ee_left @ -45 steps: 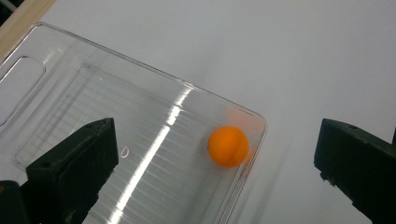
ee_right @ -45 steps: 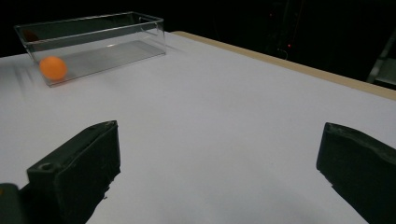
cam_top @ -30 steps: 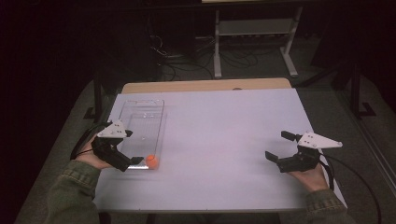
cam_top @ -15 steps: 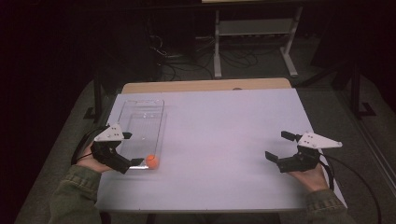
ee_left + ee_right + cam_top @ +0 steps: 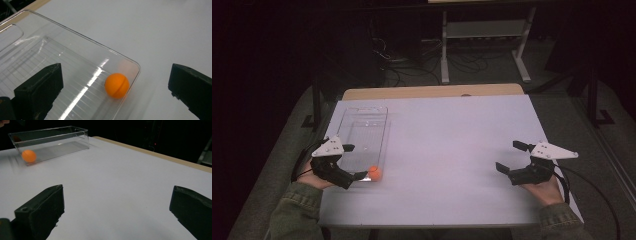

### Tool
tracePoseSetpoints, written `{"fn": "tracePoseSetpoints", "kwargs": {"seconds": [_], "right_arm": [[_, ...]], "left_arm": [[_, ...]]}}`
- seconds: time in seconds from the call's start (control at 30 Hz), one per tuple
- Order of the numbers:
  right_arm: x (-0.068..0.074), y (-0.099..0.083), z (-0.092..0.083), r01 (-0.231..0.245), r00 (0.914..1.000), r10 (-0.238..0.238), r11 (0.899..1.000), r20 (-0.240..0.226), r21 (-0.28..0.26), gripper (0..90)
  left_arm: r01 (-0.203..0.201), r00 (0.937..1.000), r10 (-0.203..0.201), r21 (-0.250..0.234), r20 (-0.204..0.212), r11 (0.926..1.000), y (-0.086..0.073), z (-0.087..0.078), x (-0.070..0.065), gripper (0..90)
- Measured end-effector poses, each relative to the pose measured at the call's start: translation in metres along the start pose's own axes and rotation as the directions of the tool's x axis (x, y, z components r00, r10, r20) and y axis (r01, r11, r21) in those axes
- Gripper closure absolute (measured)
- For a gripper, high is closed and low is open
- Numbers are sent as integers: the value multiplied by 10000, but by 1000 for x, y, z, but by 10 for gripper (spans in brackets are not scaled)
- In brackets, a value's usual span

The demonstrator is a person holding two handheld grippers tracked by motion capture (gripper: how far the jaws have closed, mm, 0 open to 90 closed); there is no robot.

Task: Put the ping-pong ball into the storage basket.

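An orange ball [image 5: 375, 173] [image 5: 117, 85] [image 5: 28, 155] lies inside a clear plastic box [image 5: 362, 135] [image 5: 75, 50] [image 5: 55, 137], in its near right corner. My left gripper [image 5: 355, 162] [image 5: 115, 93] hovers open over that corner, one jaw above the box, the other beyond its wall over the table. At the table's right side my right gripper [image 5: 513, 156] [image 5: 117, 212] is open with nothing between its jaws, low over the white tabletop [image 5: 452, 150].
The white table has a wooden strip [image 5: 432, 92] along its far edge. Behind it stand a metal stand [image 5: 482, 45] and cables on the dark floor. Cables trail from both grippers.
The left gripper has drawn back slightly toward the near edge. The ball stays in the box corner. The right gripper has not moved.
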State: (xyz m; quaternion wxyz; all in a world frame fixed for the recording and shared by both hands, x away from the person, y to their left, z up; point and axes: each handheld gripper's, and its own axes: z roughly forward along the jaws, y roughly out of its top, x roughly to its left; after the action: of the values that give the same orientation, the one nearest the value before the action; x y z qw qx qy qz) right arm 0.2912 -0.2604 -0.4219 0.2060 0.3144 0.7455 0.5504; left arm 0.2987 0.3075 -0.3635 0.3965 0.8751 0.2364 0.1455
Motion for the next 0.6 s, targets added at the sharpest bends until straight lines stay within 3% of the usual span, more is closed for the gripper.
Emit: {"fn": "tracePoseSetpoints", "kwargs": {"seconds": [0.3,0.5,0.6], "right_arm": [[0,0,0,3,10000,-3,10000,28,7,0],[0,0,0,13,10000,-13,10000,33,6,0],[0,0,0,10,10000,-10,10000,35,19,0]], "left_arm": [[70,9999,-79,-607,-142,9981,-1,-2,-3,0],[364,9989,-394,-1139,-235,9928,-10,-2,-4,0],[529,9980,-577,-1541,-272,9866,-14,-4,-3,0]]}}
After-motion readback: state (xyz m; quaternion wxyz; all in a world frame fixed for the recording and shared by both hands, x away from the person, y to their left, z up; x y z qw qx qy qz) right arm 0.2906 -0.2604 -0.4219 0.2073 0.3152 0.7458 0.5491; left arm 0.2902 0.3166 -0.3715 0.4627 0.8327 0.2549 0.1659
